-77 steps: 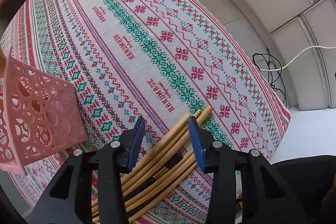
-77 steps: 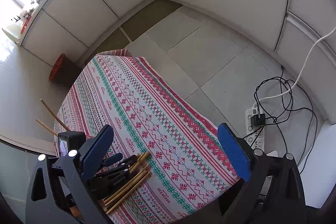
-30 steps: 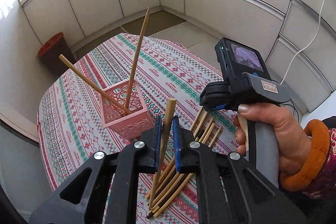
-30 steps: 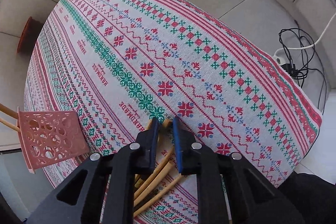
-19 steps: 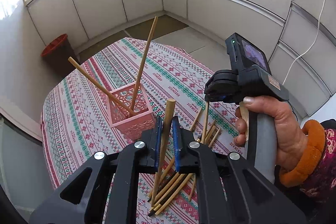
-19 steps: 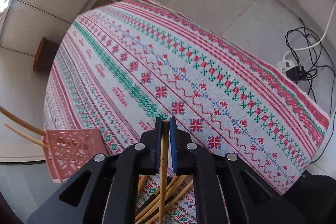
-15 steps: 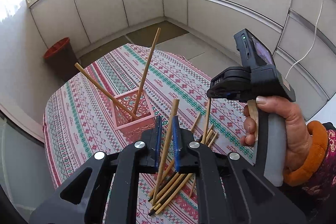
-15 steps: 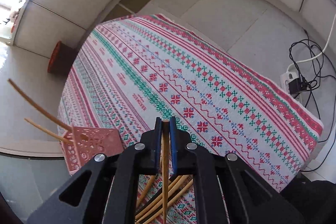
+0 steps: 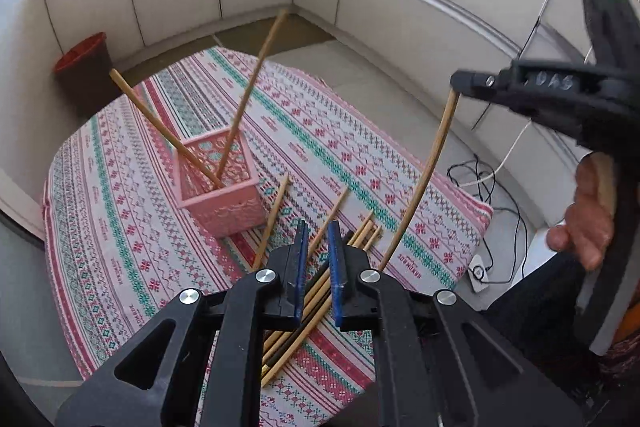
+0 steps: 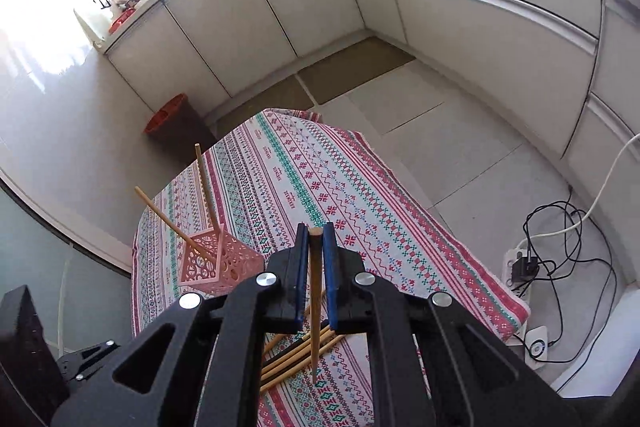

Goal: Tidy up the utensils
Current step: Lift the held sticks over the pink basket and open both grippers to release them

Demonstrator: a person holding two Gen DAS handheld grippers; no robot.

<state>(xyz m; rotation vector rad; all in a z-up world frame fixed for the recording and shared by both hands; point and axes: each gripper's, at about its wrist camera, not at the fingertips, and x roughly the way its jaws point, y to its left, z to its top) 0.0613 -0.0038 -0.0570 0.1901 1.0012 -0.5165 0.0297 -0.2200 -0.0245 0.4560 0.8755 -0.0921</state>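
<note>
A pink perforated basket (image 9: 218, 183) stands on the patterned tablecloth (image 9: 120, 187) with two wooden chopsticks (image 9: 248, 95) leaning in it; it also shows in the right wrist view (image 10: 218, 263). A pile of chopsticks (image 9: 316, 299) lies on the cloth below my left gripper (image 9: 318, 255), whose jaws stand a narrow gap apart with nothing between them. One chopstick (image 9: 272, 219) is tilted, loose, beside the basket. My right gripper (image 10: 316, 251) is shut on a chopstick (image 10: 315, 307) held high above the pile (image 10: 296, 351); that chopstick also shows in the left wrist view (image 9: 420, 183).
A red bin (image 9: 86, 63) stands on the floor behind the table. A power strip with cables (image 10: 524, 271) lies on the floor to the right. White cabinets line the walls. The tablecloth's right edge (image 10: 460, 247) hangs over the table.
My left gripper's jaws have parted slightly and the chopstick it held has dropped out, now tilted beside the basket. My right gripper has risen with its chopstick.
</note>
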